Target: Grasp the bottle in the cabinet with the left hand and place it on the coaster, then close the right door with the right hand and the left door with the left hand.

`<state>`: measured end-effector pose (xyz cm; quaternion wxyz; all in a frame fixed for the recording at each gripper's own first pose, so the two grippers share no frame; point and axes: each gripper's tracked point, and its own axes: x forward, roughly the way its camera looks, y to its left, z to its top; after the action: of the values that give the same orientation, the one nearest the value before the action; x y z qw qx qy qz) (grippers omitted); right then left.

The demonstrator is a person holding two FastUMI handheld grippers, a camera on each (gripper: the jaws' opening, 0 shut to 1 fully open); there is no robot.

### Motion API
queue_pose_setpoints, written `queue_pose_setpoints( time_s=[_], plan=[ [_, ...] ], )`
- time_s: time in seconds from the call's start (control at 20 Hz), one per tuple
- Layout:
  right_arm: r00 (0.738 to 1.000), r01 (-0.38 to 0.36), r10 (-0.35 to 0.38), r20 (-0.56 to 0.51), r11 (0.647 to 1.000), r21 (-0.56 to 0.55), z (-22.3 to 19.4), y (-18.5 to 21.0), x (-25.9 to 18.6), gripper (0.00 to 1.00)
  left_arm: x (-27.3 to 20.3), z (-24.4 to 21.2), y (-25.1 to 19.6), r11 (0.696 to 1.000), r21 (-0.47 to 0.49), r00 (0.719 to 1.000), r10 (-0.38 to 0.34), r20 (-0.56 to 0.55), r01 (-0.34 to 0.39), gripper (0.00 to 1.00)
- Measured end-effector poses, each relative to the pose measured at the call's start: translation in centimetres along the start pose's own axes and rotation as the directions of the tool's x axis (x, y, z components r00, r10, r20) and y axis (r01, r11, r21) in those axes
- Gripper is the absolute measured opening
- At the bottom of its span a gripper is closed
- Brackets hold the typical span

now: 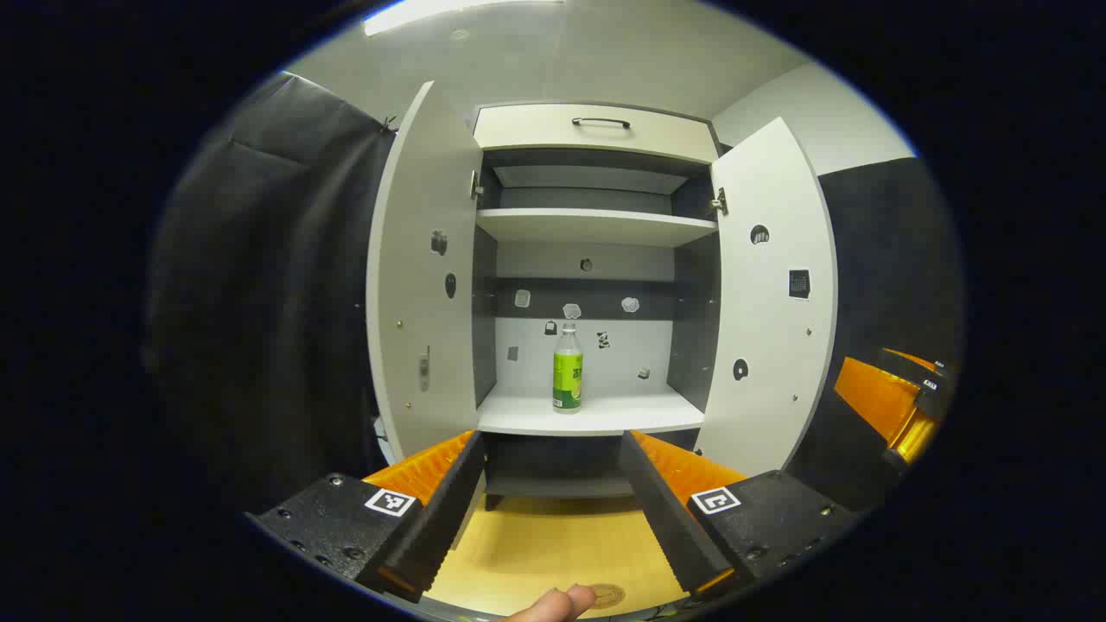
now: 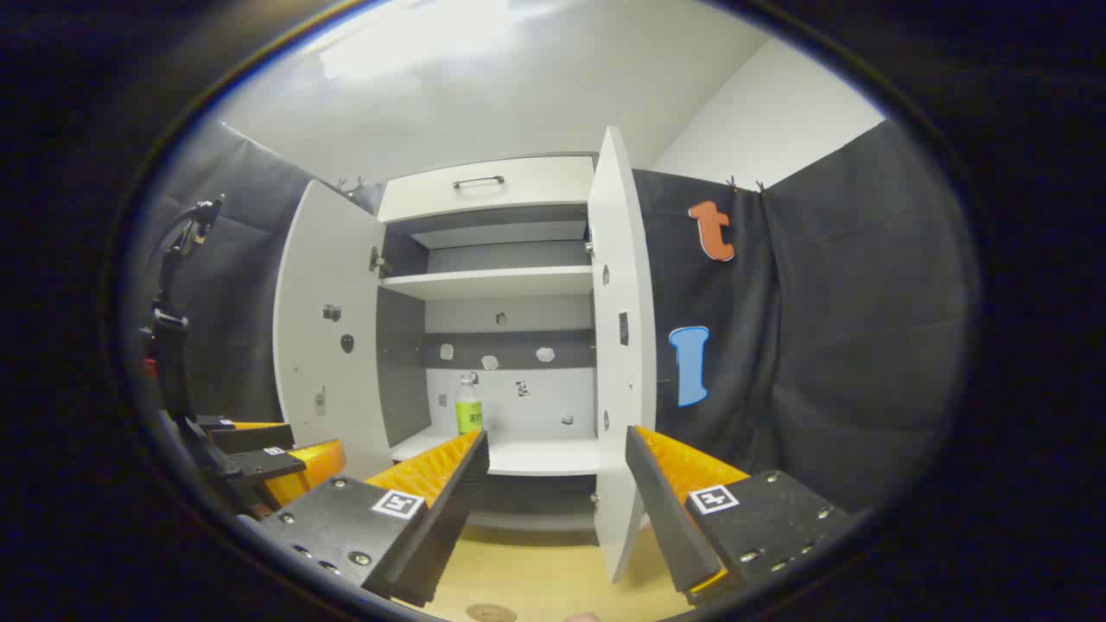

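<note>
In the left gripper view the cabinet (image 1: 596, 285) fills the centre of the frame with both doors swung wide: the left door (image 1: 423, 276) at centre left, the right door (image 1: 773, 302) at centre right. The bottle (image 1: 567, 370), clear with a green label and a pale cap, stands upright on the cabinet's lower shelf (image 1: 596, 415), just below frame centre and apart from both side walls. The left gripper (image 1: 553, 510) sits at the bottom of the frame with its jaws released and spread wide, nothing between them, well short of the bottle. Beneath them lies the wooden worktop (image 1: 553, 544), with the round coaster (image 1: 605, 595) at the bottom edge beside a fingertip (image 1: 553, 605). The right gripper (image 1: 899, 406) shows at the right edge. In the right gripper view the right gripper (image 2: 557, 510) has its jaws released too, its right finger just beside the right door's (image 2: 618, 345) edge; the bottle (image 2: 468, 406) stands left of centre, and the left gripper (image 2: 259, 453) is at lower left.
</note>
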<state>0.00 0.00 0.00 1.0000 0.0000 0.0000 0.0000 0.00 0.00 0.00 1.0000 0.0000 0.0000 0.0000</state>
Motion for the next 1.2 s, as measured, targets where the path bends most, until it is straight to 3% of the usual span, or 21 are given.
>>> queue_pose_setpoints(
  time_s=[0.3,0.6,0.9,1.2],
  plan=[
    [0.999,-0.025,0.025,0.024,1.000,0.004,2.3,0.9,-0.4,0.93,-2.0,3.5,0.1,0.999,0.045,0.999,-0.006,0.041,0.005,0.99],
    [0.999,-0.015,0.016,0.031,0.999,-0.033,2.8,0.2,0.7,0.93,-1.2,4.8,-0.7,0.999,0.029,0.999,-0.032,0.030,0.031,0.99],
    [1.000,-0.007,0.007,0.009,0.999,-0.052,1.4,0.0,2.8,0.95,2.9,2.2,-0.9,0.998,-0.028,0.998,-0.049,-0.049,0.048,1.00],
    [1.000,-0.022,0.022,0.002,0.998,-0.058,0.0,1.0,5.7,0.93,8.9,0.6,-0.3,0.998,0.005,0.997,-0.055,-0.056,0.056,1.00]
  ],
)
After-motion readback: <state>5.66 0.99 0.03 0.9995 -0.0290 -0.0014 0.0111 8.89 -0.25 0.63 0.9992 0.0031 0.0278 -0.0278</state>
